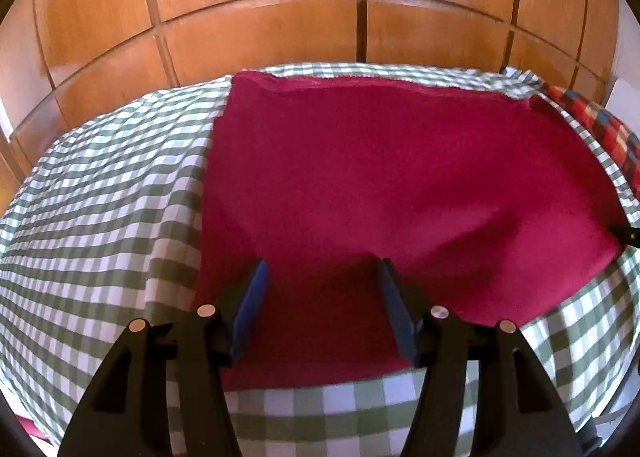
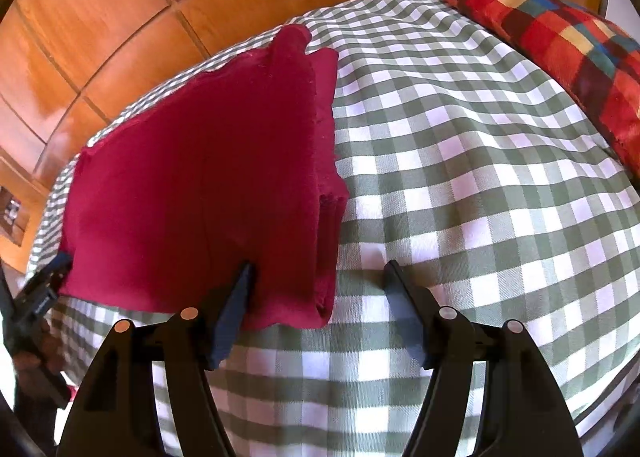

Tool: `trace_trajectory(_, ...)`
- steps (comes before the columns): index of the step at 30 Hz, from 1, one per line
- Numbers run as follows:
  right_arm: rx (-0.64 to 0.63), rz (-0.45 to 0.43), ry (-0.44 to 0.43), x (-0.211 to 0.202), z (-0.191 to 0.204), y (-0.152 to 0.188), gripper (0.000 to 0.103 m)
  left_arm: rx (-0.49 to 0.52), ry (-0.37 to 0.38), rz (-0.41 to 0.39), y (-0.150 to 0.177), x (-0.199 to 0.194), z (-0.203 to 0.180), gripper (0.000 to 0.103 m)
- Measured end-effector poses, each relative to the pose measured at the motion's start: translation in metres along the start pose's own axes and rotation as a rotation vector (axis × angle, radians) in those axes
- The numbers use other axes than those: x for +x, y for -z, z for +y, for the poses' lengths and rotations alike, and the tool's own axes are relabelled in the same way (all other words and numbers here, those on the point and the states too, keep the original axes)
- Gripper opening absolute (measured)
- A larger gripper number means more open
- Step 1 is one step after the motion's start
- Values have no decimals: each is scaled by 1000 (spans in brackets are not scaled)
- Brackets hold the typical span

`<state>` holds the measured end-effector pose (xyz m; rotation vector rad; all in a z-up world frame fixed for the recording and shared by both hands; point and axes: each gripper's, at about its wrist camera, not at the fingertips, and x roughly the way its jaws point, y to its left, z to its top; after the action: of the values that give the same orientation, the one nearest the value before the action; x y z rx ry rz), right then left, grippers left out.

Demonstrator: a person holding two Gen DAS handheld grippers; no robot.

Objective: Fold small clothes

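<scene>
The red cloth (image 1: 380, 185) lies partly folded on the checked cover (image 1: 100, 217), near its front edge. The left gripper (image 1: 322, 289) stands released over the near hem, and the right gripper (image 2: 318, 285) is also released, with the folded corner between its jaws. If one closes too high, it may catch only the top layer, so the fold could slide apart.

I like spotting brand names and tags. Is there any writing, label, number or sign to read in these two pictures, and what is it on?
No readable text in either view.
Red garment: no tag or print shows.
Checked cloth and patchwork cushion: pattern only, no words.
Left gripper and right gripper: plain black with blue pads, no marking.
Black clip-like part at the left edge of the right view: a faint pale mark, too small and blurred to read.
</scene>
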<state>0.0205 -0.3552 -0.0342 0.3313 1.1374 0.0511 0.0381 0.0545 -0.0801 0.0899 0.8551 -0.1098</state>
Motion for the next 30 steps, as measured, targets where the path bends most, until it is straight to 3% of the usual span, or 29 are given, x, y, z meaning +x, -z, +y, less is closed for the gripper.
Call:
trace_trajectory(6,72,-61,-133,-24,-12,-15,75,-68,69,-55,0,-22,16,56)
trace_trajectory(15,196,-17,-234,23,-27,-40,78,-36,37,-34,-24,-8,-2,56)
trace_trajectory(22,177,-4,-297,34,-22,-49,84,-15,55,-40,-37,-3,-18,60)
trace_trajectory(30,162,24,-366,37,-20,-50,81,-7,77,-23,-40,6,-30,64)
